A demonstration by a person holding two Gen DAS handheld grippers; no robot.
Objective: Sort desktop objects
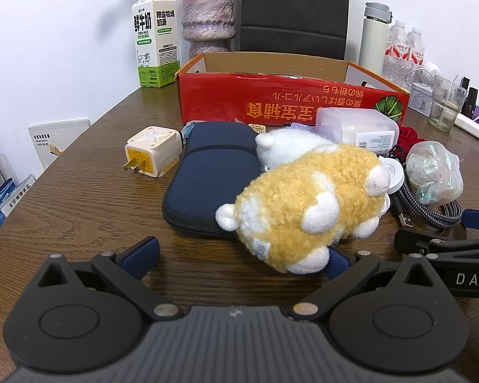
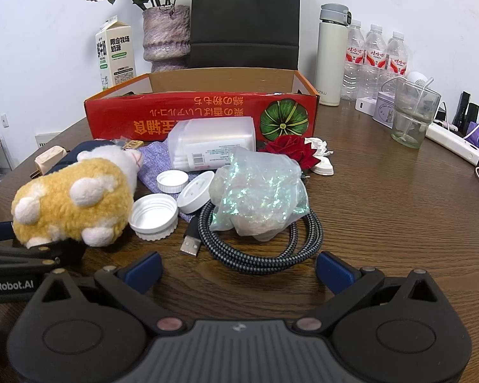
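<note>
On the tabletop (image 2: 383,207), plush toy (image 1: 306,204) over dark pouch (image 1: 207,175), braided cable (image 2: 265,245) under iridescent bag (image 2: 258,191), red box (image 2: 204,115) behind, left tongs (image 1: 242,255) and right tongs (image 2: 239,268) both spread wide, empty.

We're at an office-style desk: wood-grain table (image 2: 383,210), black chair (image 2: 244,19) behind it, power strip (image 2: 453,142), water bottles (image 2: 375,57), white wall.

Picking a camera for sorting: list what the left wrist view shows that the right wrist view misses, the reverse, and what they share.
Left wrist only: the whole cream plug adapter and most of the navy zip case.
Right wrist only: two white screw caps, a full cable coil, a white clip beside the red rose.
Both: yellow plush, red box, iridescent bag, open grippers.
</note>
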